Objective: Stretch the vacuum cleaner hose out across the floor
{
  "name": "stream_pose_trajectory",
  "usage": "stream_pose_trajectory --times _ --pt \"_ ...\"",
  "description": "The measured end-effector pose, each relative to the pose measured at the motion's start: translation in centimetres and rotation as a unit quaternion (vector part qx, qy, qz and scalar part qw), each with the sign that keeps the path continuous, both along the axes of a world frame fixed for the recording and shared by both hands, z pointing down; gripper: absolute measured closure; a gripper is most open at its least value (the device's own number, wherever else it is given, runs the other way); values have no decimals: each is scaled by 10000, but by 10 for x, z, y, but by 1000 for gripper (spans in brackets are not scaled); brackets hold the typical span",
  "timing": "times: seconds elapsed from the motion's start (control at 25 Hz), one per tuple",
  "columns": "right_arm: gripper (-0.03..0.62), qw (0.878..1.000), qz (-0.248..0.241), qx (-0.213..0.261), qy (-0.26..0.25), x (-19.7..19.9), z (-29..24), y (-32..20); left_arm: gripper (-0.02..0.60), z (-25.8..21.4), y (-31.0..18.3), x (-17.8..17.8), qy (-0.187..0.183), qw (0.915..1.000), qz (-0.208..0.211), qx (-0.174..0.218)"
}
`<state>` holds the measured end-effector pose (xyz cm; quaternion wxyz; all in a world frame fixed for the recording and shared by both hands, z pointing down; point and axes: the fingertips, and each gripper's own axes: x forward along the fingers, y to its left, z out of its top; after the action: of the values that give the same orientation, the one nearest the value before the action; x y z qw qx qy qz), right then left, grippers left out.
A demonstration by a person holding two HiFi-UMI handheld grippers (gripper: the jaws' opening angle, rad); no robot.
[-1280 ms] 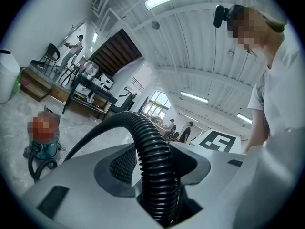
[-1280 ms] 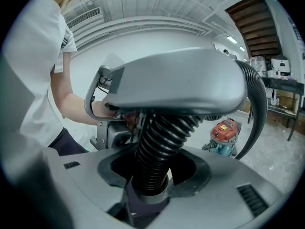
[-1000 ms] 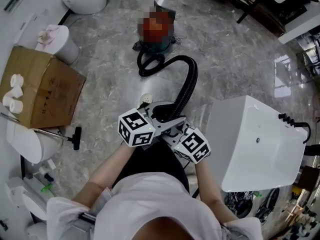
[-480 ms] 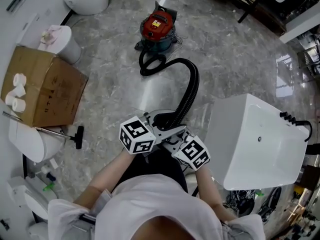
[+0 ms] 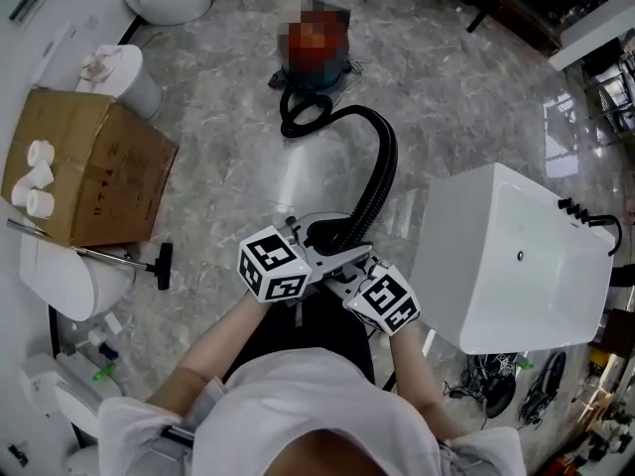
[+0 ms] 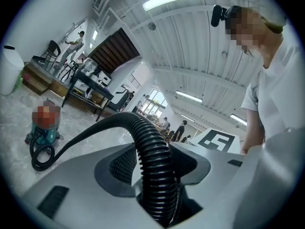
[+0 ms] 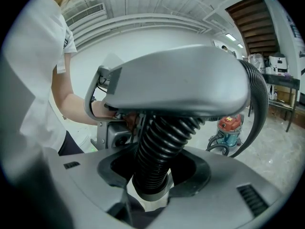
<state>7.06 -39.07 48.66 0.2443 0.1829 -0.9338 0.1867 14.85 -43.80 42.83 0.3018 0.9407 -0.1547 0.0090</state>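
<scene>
Both grippers are on the hose (image 5: 383, 162), close in front of the person. left gripper (image 6: 153, 175): jaws clamped on the black ribbed section, hose runs up between the pads then arcs away toward the vacuum cleaner (image 7: 229, 127). right gripper (image 7: 151, 178): jaws pinching the same hose just above a smooth pale end collar. Left gripper's jaw sits right above it, so the two grips are just beside each other. Head view: hose rises from the grippers, humps over, drops to the marble floor (image 5: 218, 107) and ends in a small coil (image 5: 303, 115) at the vacuum cleaner's base, so it's not laid out straight yet. Vacuum cleaner is well apart from the person, upper middle of head view. White tub (image 5: 516, 266) near the hose on its right, cardboard box (image 5: 94, 172) with paper rolls (image 5: 32, 178) on top off to the left
</scene>
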Motion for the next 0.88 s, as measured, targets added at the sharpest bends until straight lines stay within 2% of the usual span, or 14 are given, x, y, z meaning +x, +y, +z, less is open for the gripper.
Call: stream_pose_trajectory --times 0.28,0.88 --pt "399 10000 20 87 10 -31 -8 55 365 -8 56 -31 27 10000 28 52" --pt "399 9990 375 241 59 -69 -18 175 365 -20 185 -65 25 9988 437 229"
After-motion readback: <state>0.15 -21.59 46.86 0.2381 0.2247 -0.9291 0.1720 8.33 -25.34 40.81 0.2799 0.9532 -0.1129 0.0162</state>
